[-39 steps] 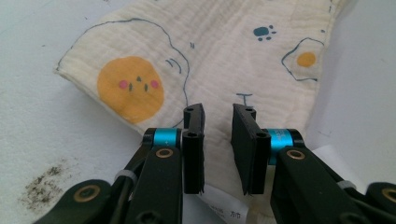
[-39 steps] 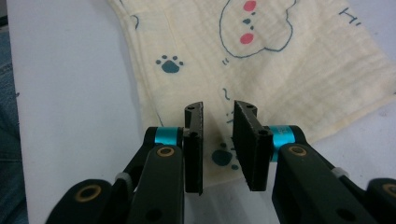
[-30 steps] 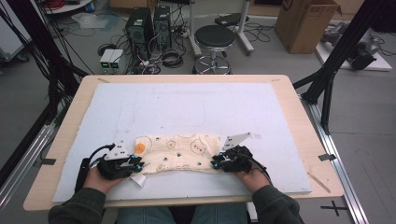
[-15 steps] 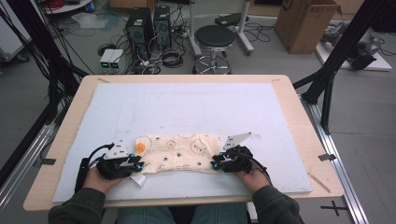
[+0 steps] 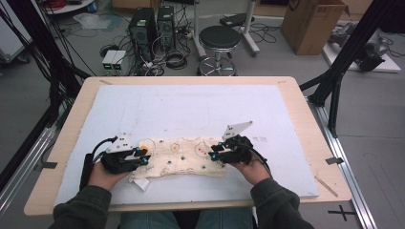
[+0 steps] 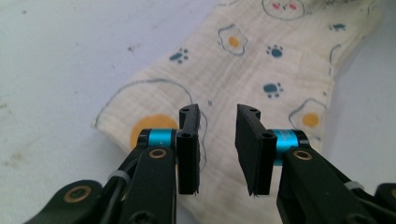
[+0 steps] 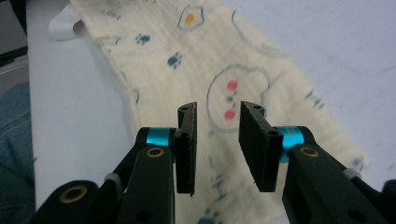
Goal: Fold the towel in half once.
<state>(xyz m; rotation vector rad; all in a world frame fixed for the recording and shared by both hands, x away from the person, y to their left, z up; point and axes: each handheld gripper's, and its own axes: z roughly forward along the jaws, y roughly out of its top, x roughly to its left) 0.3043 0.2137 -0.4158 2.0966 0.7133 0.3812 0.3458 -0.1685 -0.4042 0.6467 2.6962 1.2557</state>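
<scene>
A cream cloth (image 5: 179, 157) printed with fried eggs, paw prints and bear faces lies folded into a long strip near the table's front edge. My left gripper (image 5: 142, 156) sits at its left end, open, jaws above the cloth (image 6: 243, 70) with nothing between them. My right gripper (image 5: 213, 155) is at the right end, also open, its jaws hovering over a bear face on the cloth (image 7: 196, 65). A white tag (image 5: 142, 184) sticks out at the cloth's front left corner.
The cloth rests on a white foam sheet (image 5: 200, 107) covering a wooden table (image 5: 313, 138). A person's hands and dark sleeves come in from the bottom. A stool (image 5: 218, 40), computer towers (image 5: 150, 24) and a cardboard box (image 5: 313, 21) stand on the floor beyond.
</scene>
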